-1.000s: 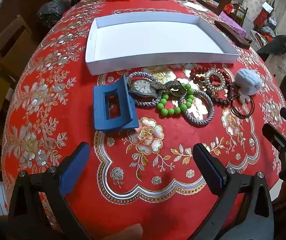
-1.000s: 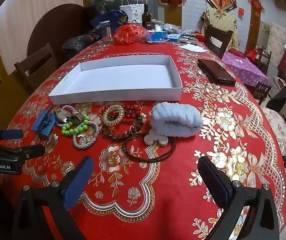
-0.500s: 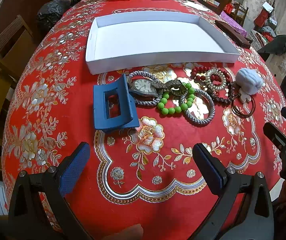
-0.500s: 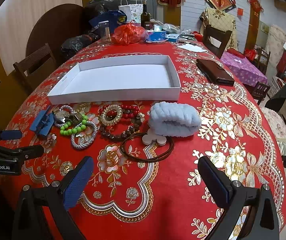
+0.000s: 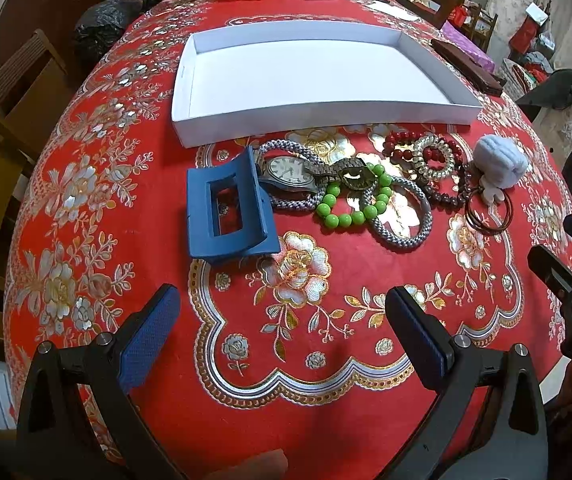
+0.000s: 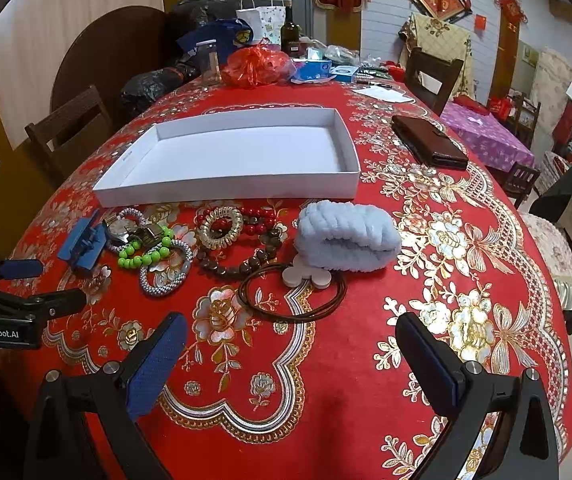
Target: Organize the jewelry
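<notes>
Both the left gripper and right gripper are hovering wide open and empty, while overlapping bracelets, including a green bead bracelet, are lying tangled just before the empty white cardboard tray, risking dragging neighbours along.

My blue hair clip covers part of the watch strap, can't read the dial, and my right gripper runs off frame.

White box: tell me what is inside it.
Nothing shows inside the white box: its bare floor is visible in both views. Only the strip just behind the near wall is hidden. The jewelry, such as the green bead bracelet, lies on the tablecloth in front.
</notes>
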The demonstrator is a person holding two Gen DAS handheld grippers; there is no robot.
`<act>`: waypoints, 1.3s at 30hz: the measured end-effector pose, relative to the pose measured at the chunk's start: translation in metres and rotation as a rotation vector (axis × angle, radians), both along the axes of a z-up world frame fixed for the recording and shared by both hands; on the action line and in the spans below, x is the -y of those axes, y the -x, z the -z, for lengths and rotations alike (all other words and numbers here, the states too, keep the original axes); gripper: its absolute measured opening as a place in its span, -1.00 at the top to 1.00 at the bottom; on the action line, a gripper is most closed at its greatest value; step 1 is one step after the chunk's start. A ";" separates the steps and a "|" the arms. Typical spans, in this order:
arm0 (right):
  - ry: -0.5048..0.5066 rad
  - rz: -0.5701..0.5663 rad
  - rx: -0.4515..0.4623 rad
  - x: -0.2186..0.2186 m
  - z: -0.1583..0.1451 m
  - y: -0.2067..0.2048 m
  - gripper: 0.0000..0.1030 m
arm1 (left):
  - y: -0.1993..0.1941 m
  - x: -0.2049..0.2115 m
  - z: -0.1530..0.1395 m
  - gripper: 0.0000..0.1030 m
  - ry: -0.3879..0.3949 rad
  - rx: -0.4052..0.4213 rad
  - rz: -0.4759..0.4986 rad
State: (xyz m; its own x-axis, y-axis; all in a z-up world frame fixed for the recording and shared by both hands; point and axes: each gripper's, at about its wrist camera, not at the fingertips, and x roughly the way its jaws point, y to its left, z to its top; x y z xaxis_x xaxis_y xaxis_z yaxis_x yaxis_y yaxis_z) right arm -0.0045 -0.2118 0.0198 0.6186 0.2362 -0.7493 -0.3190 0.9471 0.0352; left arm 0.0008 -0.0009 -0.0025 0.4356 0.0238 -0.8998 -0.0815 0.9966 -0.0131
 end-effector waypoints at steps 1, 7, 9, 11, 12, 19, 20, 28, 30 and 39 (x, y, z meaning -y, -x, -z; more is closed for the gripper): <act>-0.001 0.000 -0.001 0.000 0.000 0.000 -1.00 | 0.000 0.000 0.000 -0.99 0.000 0.000 0.001; 0.002 0.002 0.000 0.000 0.000 0.000 -1.00 | 0.000 -0.001 0.000 -0.99 -0.002 -0.002 0.001; 0.002 0.002 0.000 0.000 0.000 0.000 -1.00 | 0.000 0.000 0.001 -0.99 -0.002 -0.002 0.000; 0.002 0.003 0.002 0.000 0.000 0.000 -1.00 | 0.000 -0.001 0.001 -0.99 -0.003 -0.003 0.000; 0.002 0.004 0.002 0.001 0.000 0.000 -1.00 | 0.000 0.000 0.001 -0.99 -0.003 -0.002 0.000; 0.011 0.024 0.000 0.005 0.002 -0.002 -1.00 | 0.000 0.000 0.002 -0.99 -0.006 -0.002 0.001; 0.012 0.025 -0.001 0.004 0.002 -0.003 -1.00 | 0.001 0.000 0.002 -0.99 -0.006 -0.001 0.000; 0.031 0.051 -0.011 0.008 0.005 -0.004 -1.00 | 0.000 -0.003 0.002 -0.99 -0.002 -0.002 -0.007; 0.032 0.063 -0.007 0.011 0.004 -0.005 -1.00 | -0.002 -0.006 0.000 -0.99 0.007 0.012 -0.012; -0.038 0.134 -0.027 0.033 0.004 -0.012 -1.00 | -0.012 -0.027 -0.015 -0.99 0.107 0.074 -0.005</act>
State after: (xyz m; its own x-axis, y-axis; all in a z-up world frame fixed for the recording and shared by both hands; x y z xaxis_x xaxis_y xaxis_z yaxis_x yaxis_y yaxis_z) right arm 0.0080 -0.2445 0.0155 0.6262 0.1818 -0.7582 -0.1885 0.9789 0.0791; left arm 0.0128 0.0258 0.0122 0.5011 -0.0684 -0.8627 -0.0815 0.9887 -0.1258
